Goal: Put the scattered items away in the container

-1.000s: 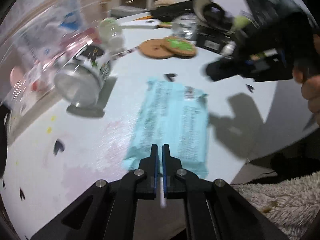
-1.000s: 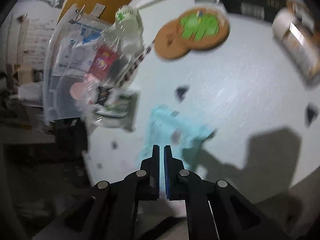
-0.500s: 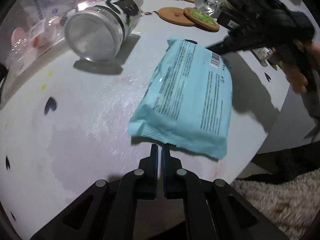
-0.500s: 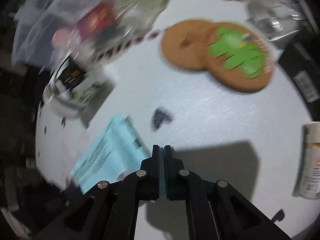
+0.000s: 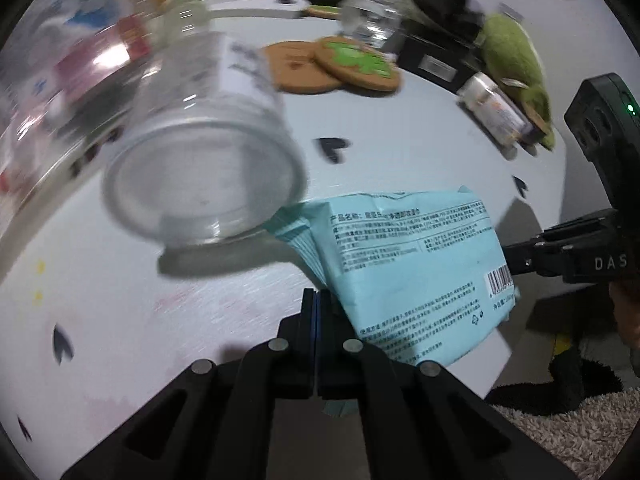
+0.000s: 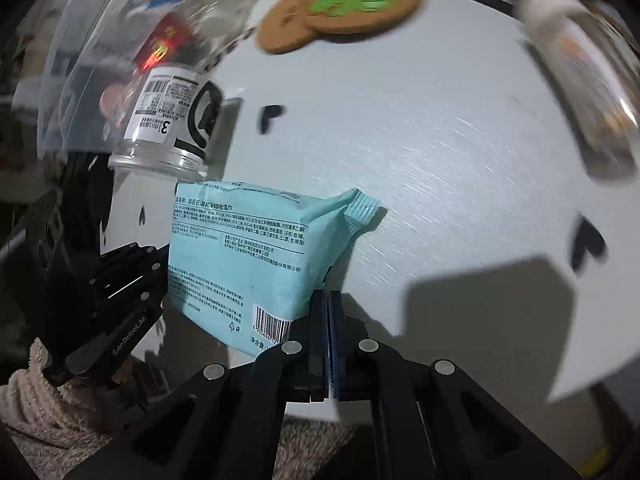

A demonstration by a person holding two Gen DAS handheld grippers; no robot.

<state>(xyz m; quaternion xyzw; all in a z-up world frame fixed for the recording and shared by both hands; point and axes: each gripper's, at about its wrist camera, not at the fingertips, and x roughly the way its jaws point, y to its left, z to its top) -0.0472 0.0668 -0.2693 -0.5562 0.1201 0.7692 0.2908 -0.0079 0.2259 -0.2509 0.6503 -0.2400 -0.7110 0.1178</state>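
A light blue wet-wipe pack [image 5: 408, 264] lies on the white table, and it also shows in the right wrist view [image 6: 244, 256]. My left gripper [image 5: 317, 300] is shut, its tips at the pack's near left edge. My right gripper [image 6: 328, 300] is shut, its tips at the pack's opposite edge. A clear jar [image 5: 200, 160] with a printed label lies on its side beside the pack, also seen in the right wrist view [image 6: 172, 132]. A clear plastic container [image 5: 60, 64] holding several items stands at the left.
Two cork coasters [image 5: 336, 64], one with a green print, lie further back. A small bottle [image 5: 496, 112] lies on its side beside a green plush toy [image 5: 516, 60]. A glass [image 5: 372, 20] and dark boxes stand at the back. The table edge [image 5: 504, 368] is close on the right.
The pack has turned and slid toward the jar. Both shut grippers have closed in on the pack from opposite sides. The jar now looms closer in the left wrist view.
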